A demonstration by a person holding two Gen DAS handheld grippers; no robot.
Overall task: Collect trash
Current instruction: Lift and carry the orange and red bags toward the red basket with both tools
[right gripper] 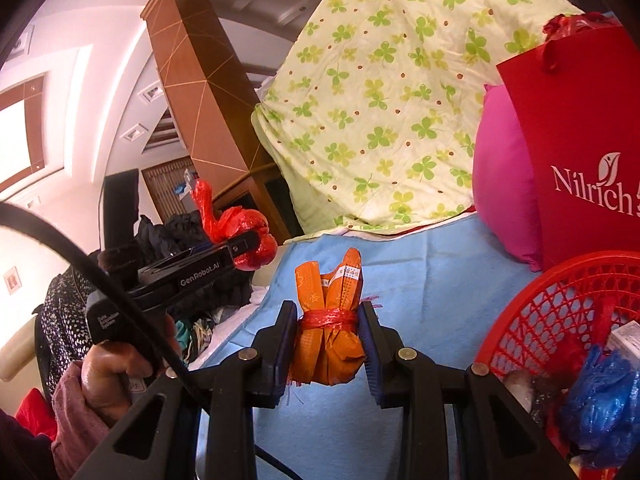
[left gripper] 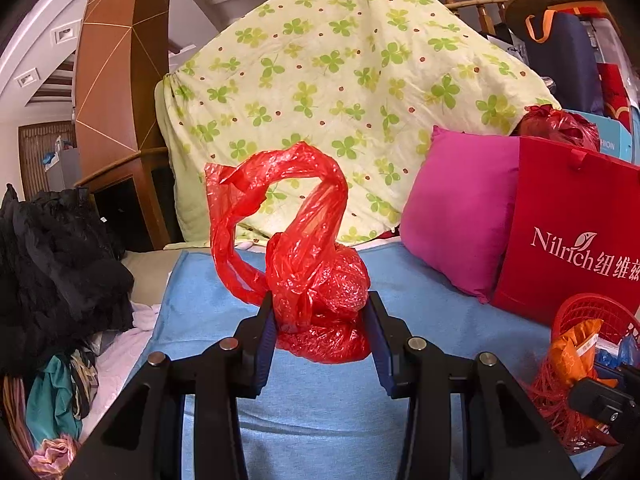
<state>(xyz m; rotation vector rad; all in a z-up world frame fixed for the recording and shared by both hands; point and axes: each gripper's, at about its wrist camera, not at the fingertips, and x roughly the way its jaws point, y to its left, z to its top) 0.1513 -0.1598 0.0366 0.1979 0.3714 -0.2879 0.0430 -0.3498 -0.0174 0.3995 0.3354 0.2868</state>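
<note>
The left gripper (left gripper: 320,320) fingers clamp a knotted red plastic bag (left gripper: 316,276) above the bed's blue sheet (left gripper: 420,300), and the right gripper (right gripper: 328,340) fingers clamp an orange tied bundle (right gripper: 330,320) beside the red basket (right gripper: 560,304), apparently for dropping both in.

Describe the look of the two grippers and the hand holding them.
Both the left gripper and right gripper are black, with dark blue pads and round metal pins. The left one reads "GenRobot.AI" in white. A black cable crosses its bare hand and pink sleeve.
</note>
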